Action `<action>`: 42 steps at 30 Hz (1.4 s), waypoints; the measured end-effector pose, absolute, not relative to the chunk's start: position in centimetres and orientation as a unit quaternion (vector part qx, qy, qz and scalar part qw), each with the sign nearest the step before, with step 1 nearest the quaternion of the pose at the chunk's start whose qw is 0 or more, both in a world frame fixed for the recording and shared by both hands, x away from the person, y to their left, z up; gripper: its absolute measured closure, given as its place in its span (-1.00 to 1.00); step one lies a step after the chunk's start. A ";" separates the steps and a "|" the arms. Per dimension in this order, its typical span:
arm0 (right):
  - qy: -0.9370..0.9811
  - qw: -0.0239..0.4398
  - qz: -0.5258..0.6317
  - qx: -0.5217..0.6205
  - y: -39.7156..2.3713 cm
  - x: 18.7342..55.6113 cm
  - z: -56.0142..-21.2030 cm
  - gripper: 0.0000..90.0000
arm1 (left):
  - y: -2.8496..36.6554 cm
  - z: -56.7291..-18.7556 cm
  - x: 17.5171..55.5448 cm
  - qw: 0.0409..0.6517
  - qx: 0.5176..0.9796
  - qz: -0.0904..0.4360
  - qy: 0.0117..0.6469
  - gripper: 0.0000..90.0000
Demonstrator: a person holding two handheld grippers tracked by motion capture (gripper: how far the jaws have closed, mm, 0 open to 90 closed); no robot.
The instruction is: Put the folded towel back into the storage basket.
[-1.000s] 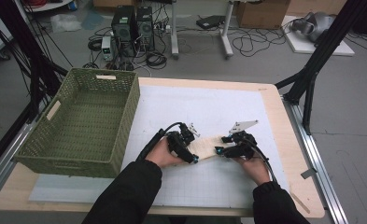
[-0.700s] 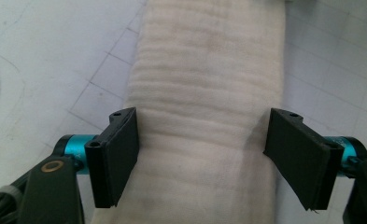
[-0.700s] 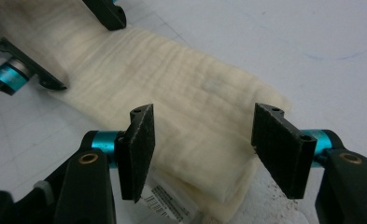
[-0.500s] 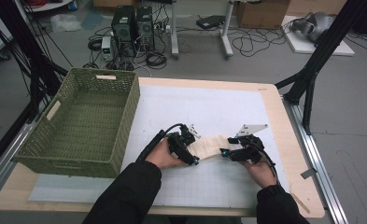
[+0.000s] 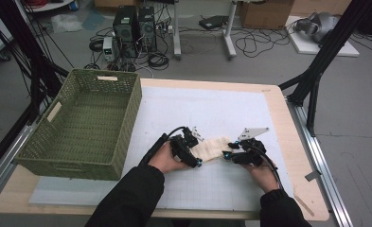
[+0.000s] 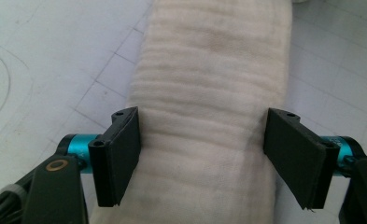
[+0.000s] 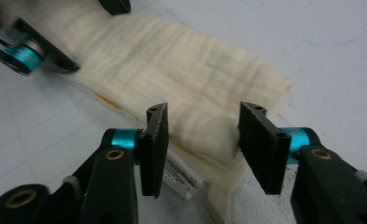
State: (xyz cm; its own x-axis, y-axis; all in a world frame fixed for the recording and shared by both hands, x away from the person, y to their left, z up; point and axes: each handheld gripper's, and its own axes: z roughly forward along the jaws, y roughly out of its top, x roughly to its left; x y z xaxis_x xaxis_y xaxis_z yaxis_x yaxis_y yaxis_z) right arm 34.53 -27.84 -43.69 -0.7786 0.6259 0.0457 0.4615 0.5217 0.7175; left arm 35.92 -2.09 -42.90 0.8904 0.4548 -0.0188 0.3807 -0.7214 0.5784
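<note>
A folded cream cloth (image 5: 214, 146) lies on the white mat between my two grippers. My left gripper (image 5: 197, 150) stands open across one end of it. In the left gripper view the cloth (image 6: 209, 93) runs away between the pads (image 6: 125, 149), which stand at its two long edges without bunching it. My right gripper (image 5: 228, 149) is at the other end. Its jaws have just been closing and still stand apart (image 7: 202, 140). The cloth's folded end (image 7: 186, 70) is between them, with a white label (image 7: 181, 175) showing under it.
A green woven basket (image 5: 70, 165) stands on the left of the table, close beside my left forearm. The white grid mat (image 5: 212, 109) covers most of the wooden table (image 5: 295, 156). Cables, computers and stands are on the floor beyond the far edge.
My right gripper has drawn back slightly to the right, and more of the cloth shows between the two grippers. The left hand has stayed where it was.
</note>
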 end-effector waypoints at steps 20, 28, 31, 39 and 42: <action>0.866 0.103 0.375 0.313 -27.9 35.0 -44.1 0.35 | -3.1 -43.0 36.2 0.291 0.928 0.061 0.224 -0.52; 0.866 0.105 0.374 0.314 -27.8 34.9 -44.0 0.29 | -2.7 -42.7 36.4 0.294 0.923 0.077 0.236 -0.10; 0.866 0.106 0.375 0.313 -27.8 34.9 -44.1 0.28 | -2.7 -42.7 36.4 0.296 0.922 0.081 0.237 -0.02; 0.863 0.106 0.379 0.317 -27.8 35.1 -44.1 0.26 | -2.9 -42.6 36.3 0.305 0.922 0.082 0.223 0.51; 0.862 0.103 0.381 0.318 -27.9 35.1 -44.1 0.27 | -2.5 -42.7 36.8 0.316 0.920 0.044 0.229 0.39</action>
State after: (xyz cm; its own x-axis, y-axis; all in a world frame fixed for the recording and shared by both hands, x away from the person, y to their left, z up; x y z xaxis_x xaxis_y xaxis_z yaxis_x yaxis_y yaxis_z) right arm 35.13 -27.85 -44.14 -0.7766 0.6267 0.0644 0.4693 0.5073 0.7227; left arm 36.79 -2.48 -42.65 0.8914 0.4489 -0.0628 0.3927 -0.6956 0.6017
